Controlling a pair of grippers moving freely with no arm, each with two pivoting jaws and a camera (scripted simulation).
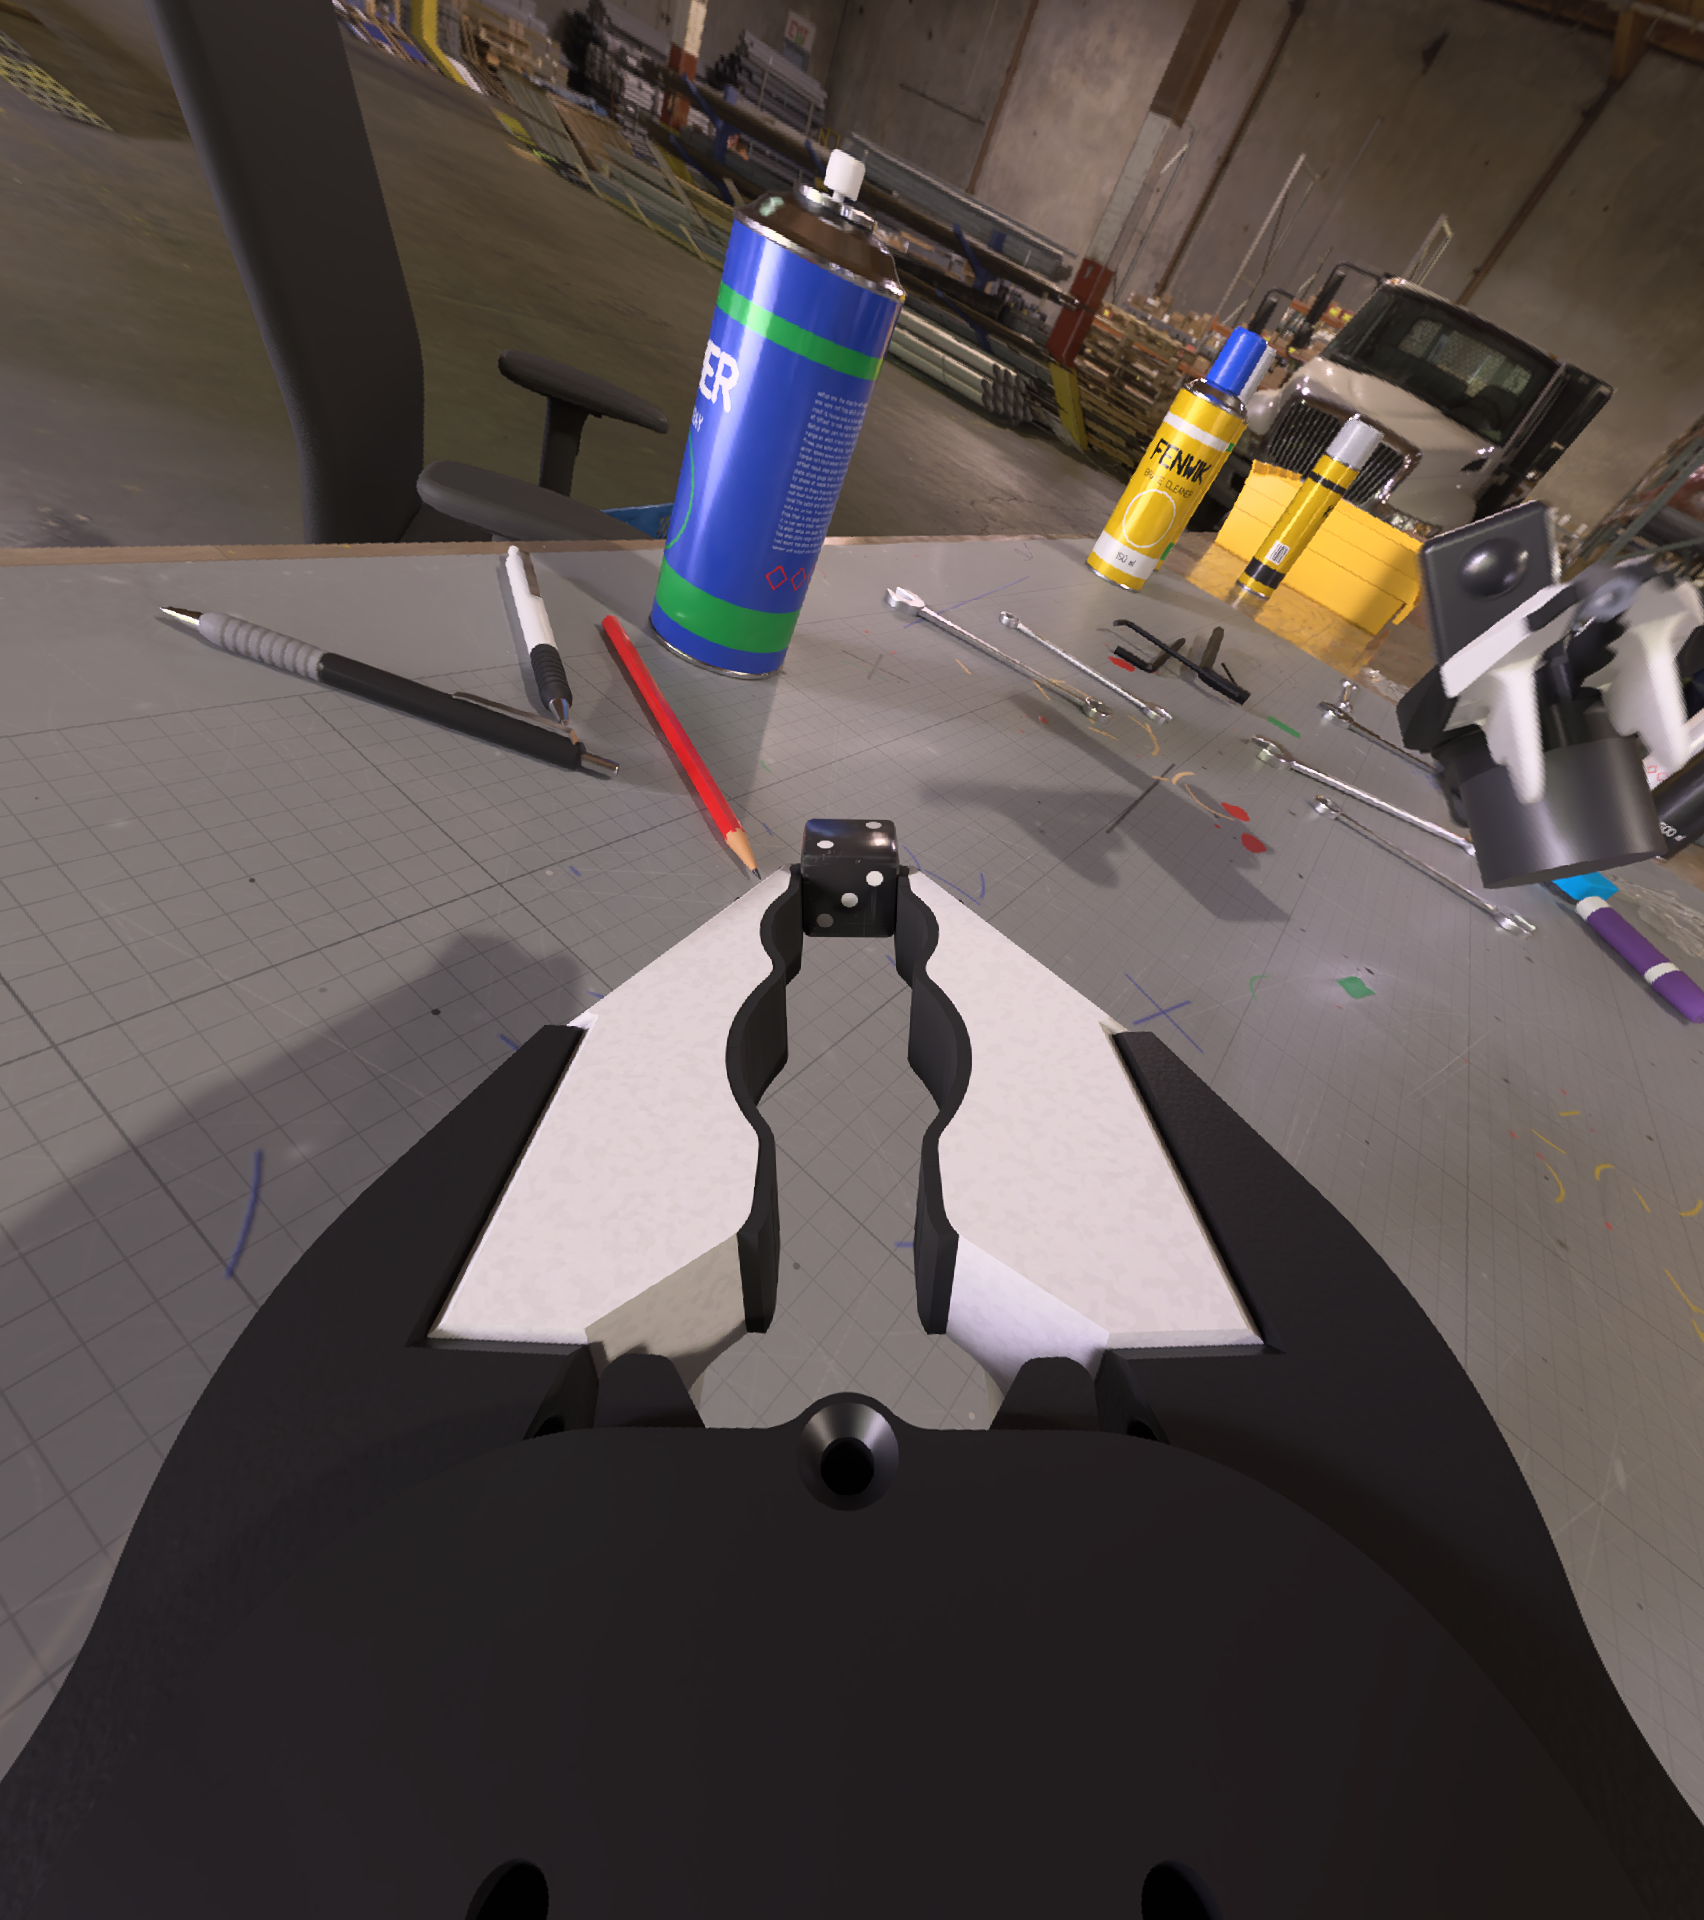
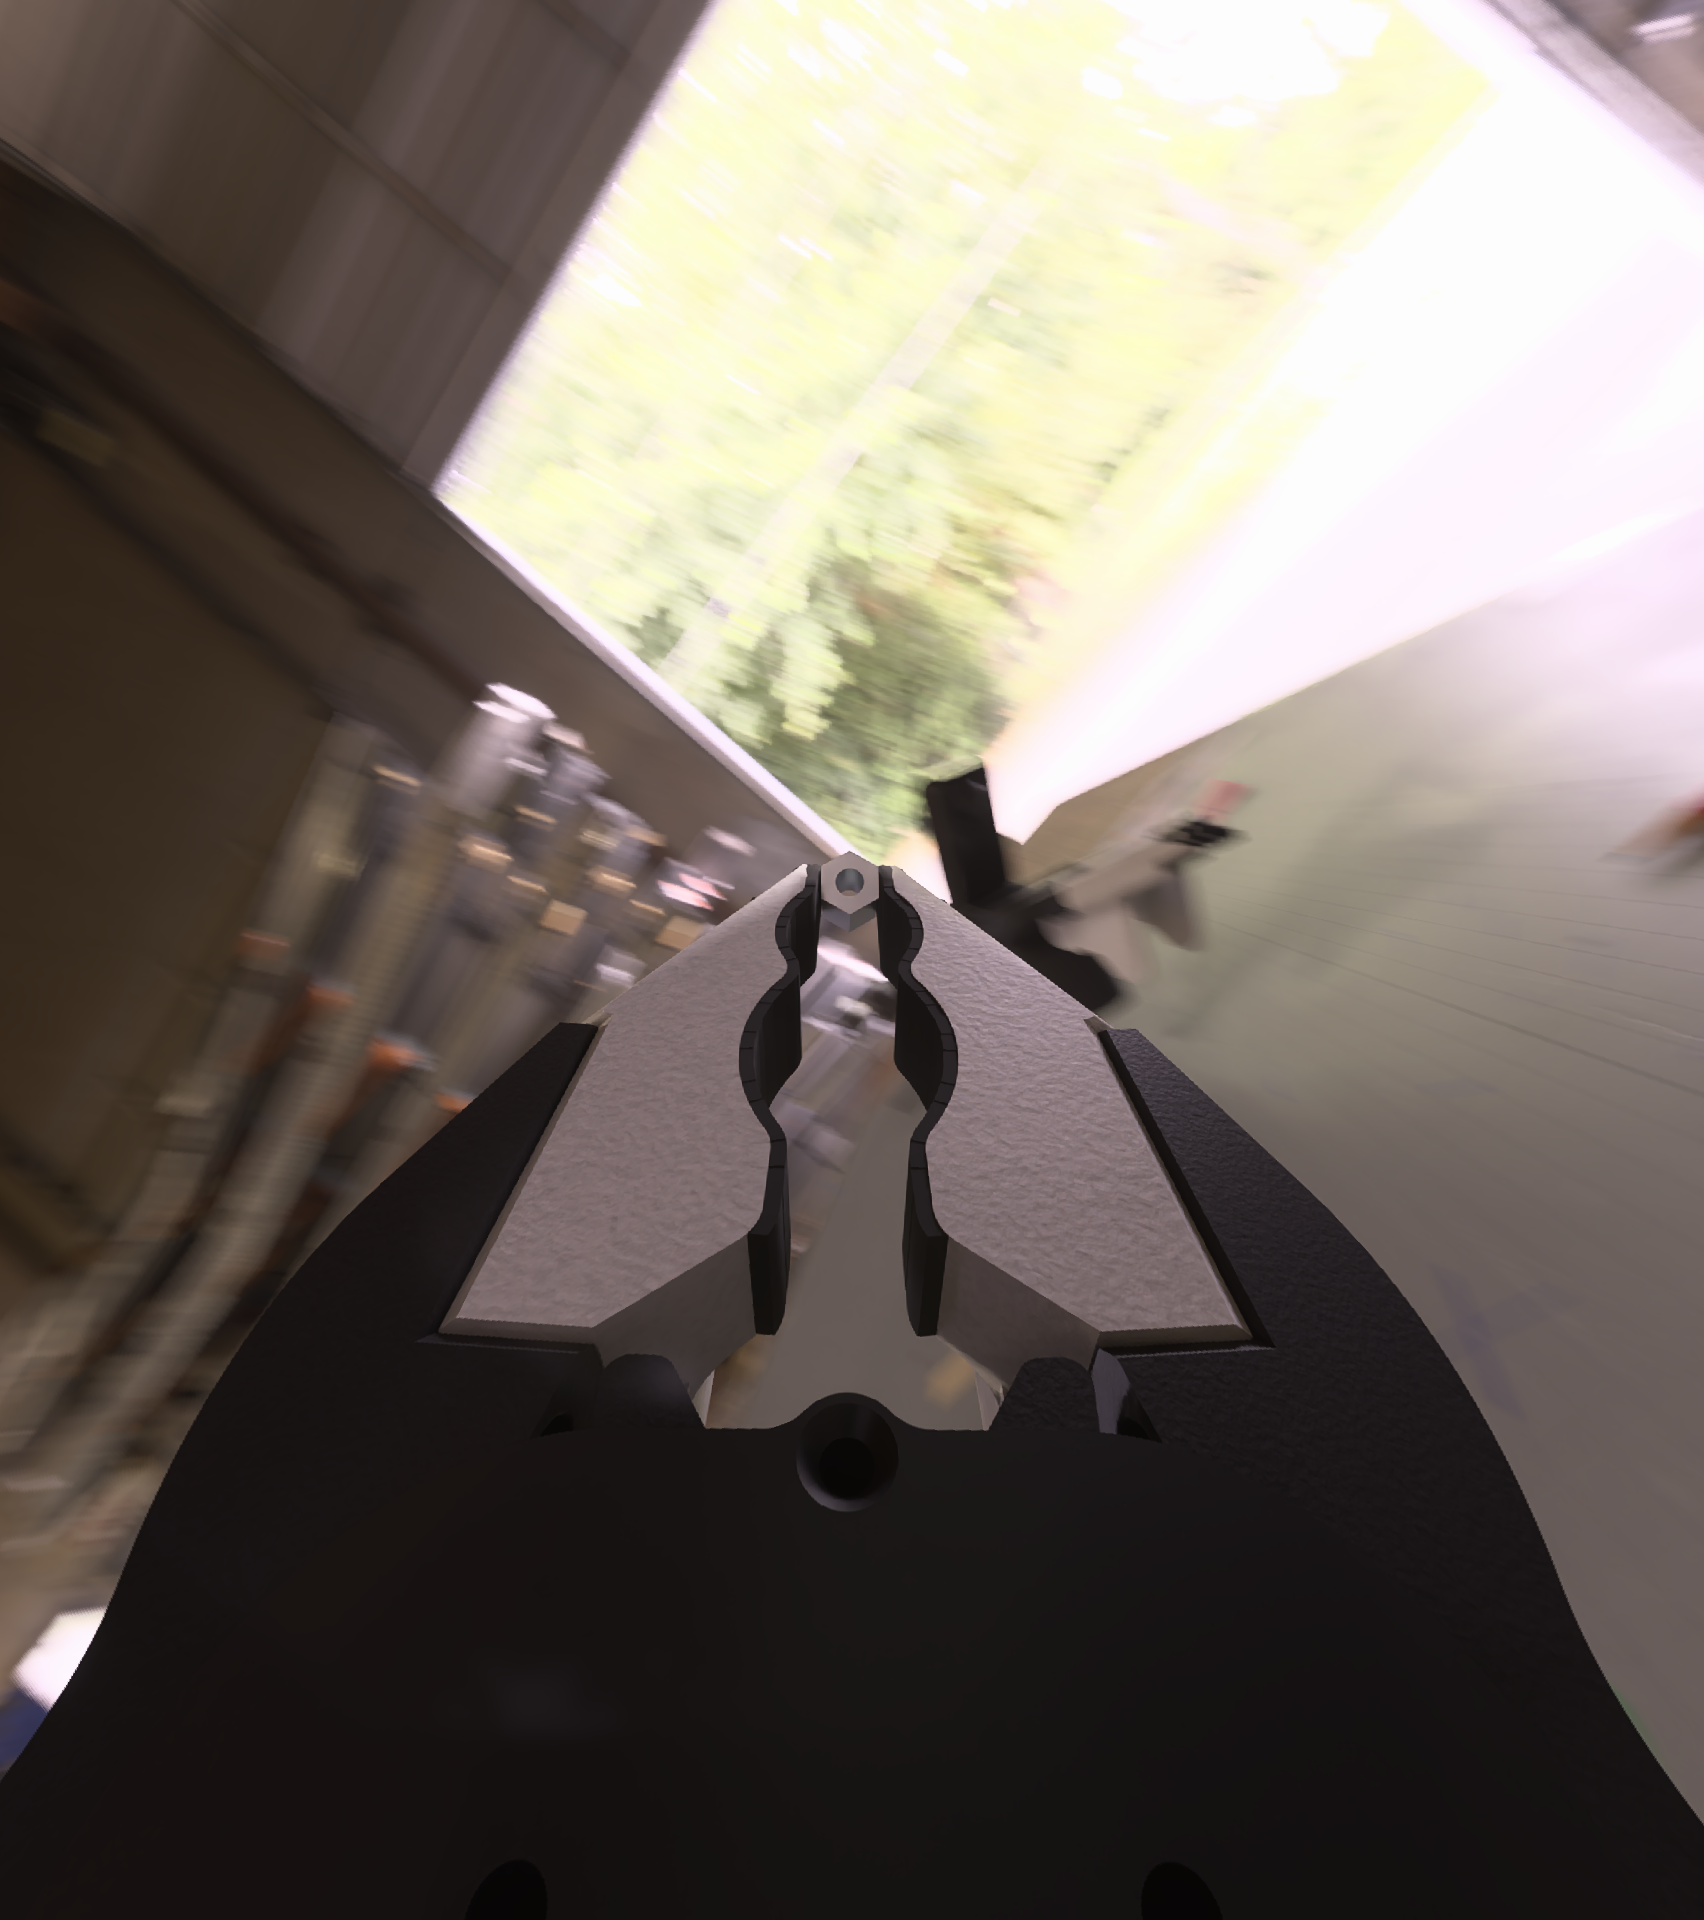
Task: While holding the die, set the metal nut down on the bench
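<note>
**Black die and silver nut, both pinched at the fingertips**

Black plastic with white pips, the die (image 1: 849,878) sits clamped right at the tips of the left gripper (image 1: 849,883), held clear above the grey gridded bench (image 1: 204,935). The fingers (image 1: 661,1122) are matte white with wavy black rubbery pads on the inner faces. Just ahead and left of the tips lies a red pencil (image 1: 676,743), its sharpened point aimed at the die. Further left are a black mechanical pencil with a ribbed grey grip (image 1: 391,691) and a white-and-black pen (image 1: 536,634). Straight ahead stands a glossy blue spray can with green bands (image 1: 775,436). Off to the right, thin chrome wrenches (image 1: 1035,665) lie scattered, plus a purple marker (image 1: 1648,961).

The right gripper (image 2: 849,888) is closed on the metal nut (image 2: 849,884), a small hexagonal silver piece with a round hole, caught at the very tips. That view is tilted and heavily smeared; the bench (image 2: 1450,987) shows on its right side. From the left view the right gripper (image 1: 1554,717) hangs above the bench, far right.
</note>
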